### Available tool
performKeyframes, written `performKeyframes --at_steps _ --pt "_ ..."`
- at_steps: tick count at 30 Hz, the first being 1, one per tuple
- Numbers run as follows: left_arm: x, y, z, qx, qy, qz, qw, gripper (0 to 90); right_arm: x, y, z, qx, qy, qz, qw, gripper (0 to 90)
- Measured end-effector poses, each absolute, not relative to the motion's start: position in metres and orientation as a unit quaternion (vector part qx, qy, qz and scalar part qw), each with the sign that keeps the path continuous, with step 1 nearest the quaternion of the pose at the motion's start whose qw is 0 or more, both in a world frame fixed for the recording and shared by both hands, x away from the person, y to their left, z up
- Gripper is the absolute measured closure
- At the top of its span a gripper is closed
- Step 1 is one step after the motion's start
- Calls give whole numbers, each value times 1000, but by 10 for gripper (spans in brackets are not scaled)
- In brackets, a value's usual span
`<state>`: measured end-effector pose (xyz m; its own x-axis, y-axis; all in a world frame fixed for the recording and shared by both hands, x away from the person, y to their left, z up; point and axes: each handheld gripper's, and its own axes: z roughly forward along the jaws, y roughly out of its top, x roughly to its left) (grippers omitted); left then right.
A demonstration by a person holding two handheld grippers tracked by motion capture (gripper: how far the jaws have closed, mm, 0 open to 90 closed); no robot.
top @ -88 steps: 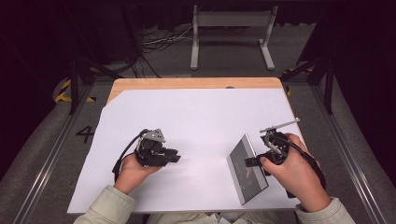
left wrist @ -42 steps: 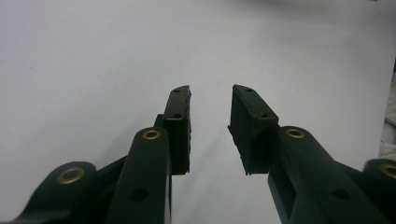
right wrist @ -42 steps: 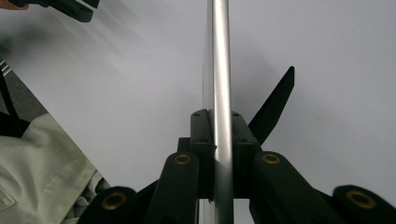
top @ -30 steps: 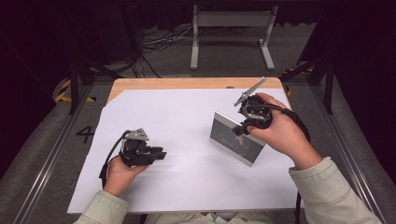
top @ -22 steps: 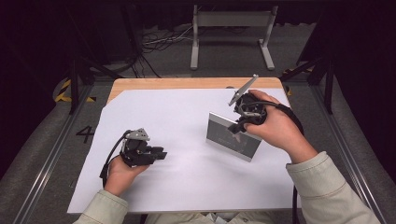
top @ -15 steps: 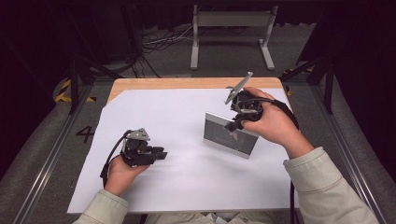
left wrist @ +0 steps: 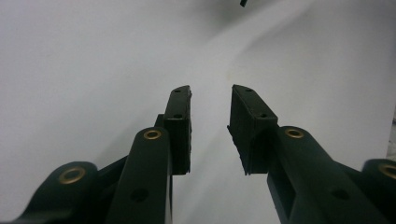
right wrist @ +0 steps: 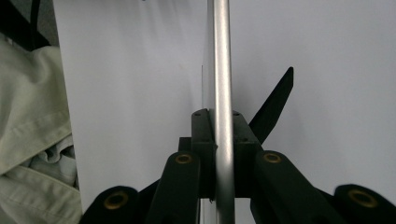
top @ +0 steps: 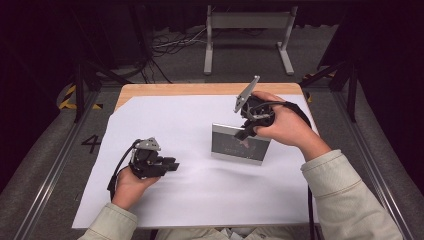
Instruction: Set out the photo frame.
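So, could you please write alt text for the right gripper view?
The right gripper clamps the silver edge of a thin picture frame, seen edge-on, over the white table cover. A black stand leg juts out beside the frame, and a pale sleeve sits at the left.

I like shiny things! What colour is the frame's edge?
Silver, a bright metal edge on the picture frame, clearest in the right gripper view.

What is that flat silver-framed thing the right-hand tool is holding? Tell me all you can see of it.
The flat rectangular silver-framed panel looks like a picture frame: a metallic rim around a dark, glossy face. It stands roughly upright above the white table cover, its face turned toward the person. The right gripper clamps its top edge, both black jaws pressed on the thin rim. A black prop sticks out behind.
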<state>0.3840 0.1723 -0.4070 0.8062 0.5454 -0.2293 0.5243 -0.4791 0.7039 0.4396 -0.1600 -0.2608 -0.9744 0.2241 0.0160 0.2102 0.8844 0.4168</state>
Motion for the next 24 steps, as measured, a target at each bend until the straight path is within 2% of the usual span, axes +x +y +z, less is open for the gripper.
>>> performKeyframes --at_steps 24 --pt "385 171 -408 860 311 8 404 689 452 -145 -281 21 979 201 -4 841"
